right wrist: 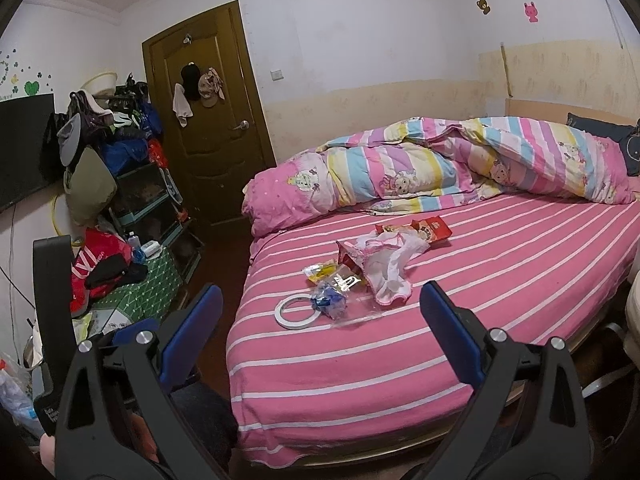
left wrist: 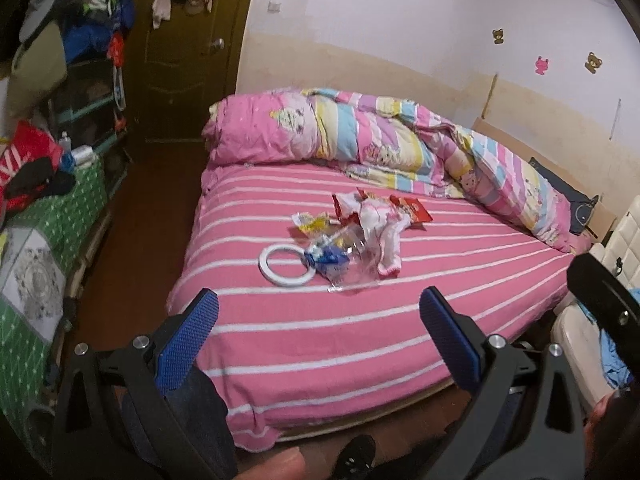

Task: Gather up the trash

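Note:
A small heap of trash lies mid-bed on the pink striped sheet [left wrist: 340, 340]: a white tape ring [left wrist: 285, 266], a blue crumpled wrapper [left wrist: 326, 259], clear plastic film [left wrist: 356, 264], a yellow wrapper [left wrist: 312, 222], red snack packets [left wrist: 412, 208] and a white-pink cloth [left wrist: 384, 236]. My left gripper [left wrist: 318, 300] is open near the bed's front edge, short of the heap, holding nothing. My right gripper [right wrist: 320, 296] is open too, empty, with the tape ring [right wrist: 296, 312], blue wrapper [right wrist: 330, 300], cloth [right wrist: 386, 268] and red packet [right wrist: 434, 228] beyond its fingertips.
A rumpled striped quilt [left wrist: 380, 136] covers the far side of the bed. Left of the bed runs dark floor [left wrist: 140, 232], then a green-clothed table [right wrist: 136, 300] piled with clothes, a cluttered rack [right wrist: 132, 152] and a brown door [right wrist: 216, 120]. White furniture [left wrist: 580, 336] stands at the right.

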Tool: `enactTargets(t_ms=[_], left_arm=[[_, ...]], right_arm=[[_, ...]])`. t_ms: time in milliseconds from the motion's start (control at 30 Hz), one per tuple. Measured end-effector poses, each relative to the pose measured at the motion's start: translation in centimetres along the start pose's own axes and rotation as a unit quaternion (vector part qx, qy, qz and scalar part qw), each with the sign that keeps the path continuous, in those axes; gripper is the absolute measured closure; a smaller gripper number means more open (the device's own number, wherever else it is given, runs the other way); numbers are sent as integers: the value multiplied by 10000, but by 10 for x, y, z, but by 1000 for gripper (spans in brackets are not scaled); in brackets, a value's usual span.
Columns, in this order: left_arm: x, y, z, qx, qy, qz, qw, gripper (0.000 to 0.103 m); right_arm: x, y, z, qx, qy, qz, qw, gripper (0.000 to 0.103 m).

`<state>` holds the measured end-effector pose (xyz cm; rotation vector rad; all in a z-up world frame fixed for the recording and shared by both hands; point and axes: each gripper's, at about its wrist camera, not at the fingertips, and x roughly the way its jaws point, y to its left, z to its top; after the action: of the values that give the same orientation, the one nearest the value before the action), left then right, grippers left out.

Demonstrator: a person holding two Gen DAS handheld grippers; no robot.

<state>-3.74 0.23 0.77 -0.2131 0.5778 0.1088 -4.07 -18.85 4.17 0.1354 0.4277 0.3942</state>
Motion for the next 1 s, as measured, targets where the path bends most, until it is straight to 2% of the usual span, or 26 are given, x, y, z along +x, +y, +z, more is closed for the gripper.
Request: enactTargets(t_ms=[167, 233, 400, 767, 1000], left_arm=[[6, 1, 1, 129, -7, 81, 9999, 5], [10, 5, 1, 74, 21, 226, 9997, 5], [18, 19, 2, -133, 84, 273, 9995, 5], [50, 39, -2, -294, 333, 108, 9990, 5], [80, 57, -6, -472, 633, 86, 9968, 5]], right_arm=[[2, 4, -1, -85, -117, 102, 9998, 5], [5, 7, -1, -117, -115, 143, 9998, 5], [18, 6, -1, -125, -76, 263, 9995, 5], [54, 14, -6, -224, 173, 424, 9987, 5], [84, 17, -9, -263, 379, 525, 9976, 5]])
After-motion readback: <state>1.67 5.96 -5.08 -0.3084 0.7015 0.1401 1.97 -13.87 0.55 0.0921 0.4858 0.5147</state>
